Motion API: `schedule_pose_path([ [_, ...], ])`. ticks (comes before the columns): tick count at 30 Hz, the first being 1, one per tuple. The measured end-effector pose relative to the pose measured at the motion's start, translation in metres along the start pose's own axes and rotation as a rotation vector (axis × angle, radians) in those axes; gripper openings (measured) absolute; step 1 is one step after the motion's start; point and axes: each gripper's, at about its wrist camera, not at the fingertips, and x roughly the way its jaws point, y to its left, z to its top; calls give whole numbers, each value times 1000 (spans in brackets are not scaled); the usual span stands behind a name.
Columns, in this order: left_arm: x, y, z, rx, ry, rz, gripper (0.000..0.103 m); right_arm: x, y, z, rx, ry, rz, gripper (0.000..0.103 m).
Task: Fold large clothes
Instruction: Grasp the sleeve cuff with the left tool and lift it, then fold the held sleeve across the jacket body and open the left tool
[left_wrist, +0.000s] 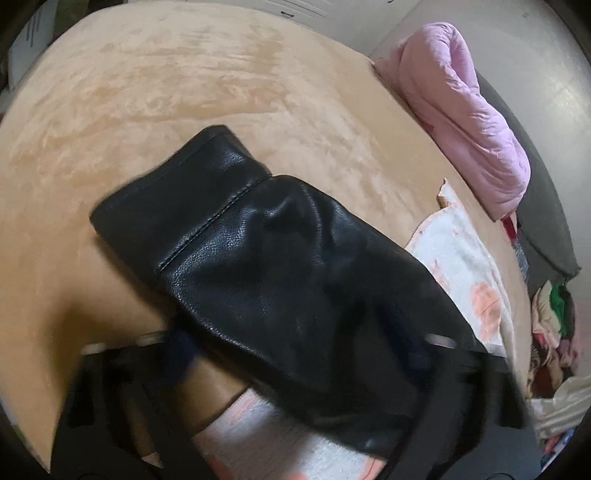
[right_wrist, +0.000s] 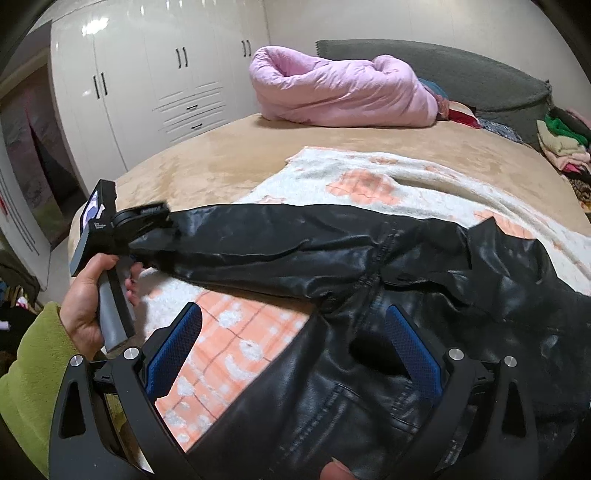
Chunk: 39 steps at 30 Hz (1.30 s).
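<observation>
Jacket: a black, shiny leather jacket (right_wrist: 388, 295) lies on a white fleece blanket with orange checked patches (right_wrist: 369, 177), near the front edge of the bed; its body is bunched in front of the right wrist camera.
Sleeve: one black leather sleeve (left_wrist: 258, 251) stretches away from the body to the left in the right wrist view, its cuff end over the tan cover.
Left gripper: the left gripper (right_wrist: 147, 218) sits at the sleeve's cuff end, held by a hand (right_wrist: 88, 299) in a lime-green fleece cuff; in its own view the sleeve drapes across and between its blurred fingers, and I cannot tell whether the pads press on the leather.
Right gripper: the right gripper (right_wrist: 295, 347) stands wide, its blue textured pads (right_wrist: 413, 354) on either side of the jacket's body, not pinching it.
Bed: a tan plush cover (left_wrist: 166, 92) spreads under the blanket.
Far end: a rolled pink quilt (right_wrist: 343, 88) lies against a dark grey headboard (right_wrist: 480, 81).
Right edge: a heap of mixed coloured clothes (right_wrist: 561, 144) is beside the headboard.
Room: glossy white wardrobe doors with dark handles (right_wrist: 166, 81) stand beyond the bed.
</observation>
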Motion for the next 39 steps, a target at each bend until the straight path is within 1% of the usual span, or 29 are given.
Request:
schedule_pose_path([
  [1,-1,-1,0,5,0,-10,32,-2,-3,0,5,-3,-3,99],
  [2,-1,-1,0,2,1,-27,29,-4,-7,-1,11,-9,-10,99],
  [4,-6,1,0,-16,-17,-68,16,-8,-14,-1,23,-19,-22,99],
  [7,-17,-4,3,-20,-57,-129,7,-14,-26,-3,43,-31,-38,99],
  [9,-30,-11,3,-5,-97,-162,5,-19,-34,-6,58,-35,-49,99],
  [11,-44,-18,3,6,-127,-215,4,-24,-42,-9,72,-38,-60,99],
  [14,-74,-41,0,71,-193,-311,1,-34,-57,-14,85,-41,-85,99],
  [16,-90,-55,-4,112,-216,-364,0,-43,-68,-17,99,-52,-106,99],
  [18,-110,-75,-12,185,-244,-428,0,-53,-82,-21,125,-62,-129,99],
  [20,-130,-96,-22,265,-269,-476,0,-60,-96,-23,149,-65,-152,99],
  [25,-168,-136,-49,430,-304,-555,0,-82,-132,-31,191,-83,-211,99],
  [28,-183,-154,-66,499,-312,-591,0,-83,-150,-31,177,-62,-264,99],
  [29,-186,-160,-72,519,-314,-597,0,-84,-160,-33,178,-61,-292,99],
  [30,-189,-169,-79,546,-311,-605,0,-86,-169,-35,190,-65,-300,99],
  [33,-193,-193,-98,626,-299,-631,0,-90,-190,-45,245,-80,-300,99],
  [35,-194,-207,-111,683,-288,-665,0,-92,-202,-53,272,-80,-311,99],
  [37,-194,-224,-129,749,-267,-715,0,-93,-211,-57,293,-69,-324,98],
  [39,-193,-237,-149,812,-251,-748,0,-99,-221,-60,336,-74,-326,98],
])
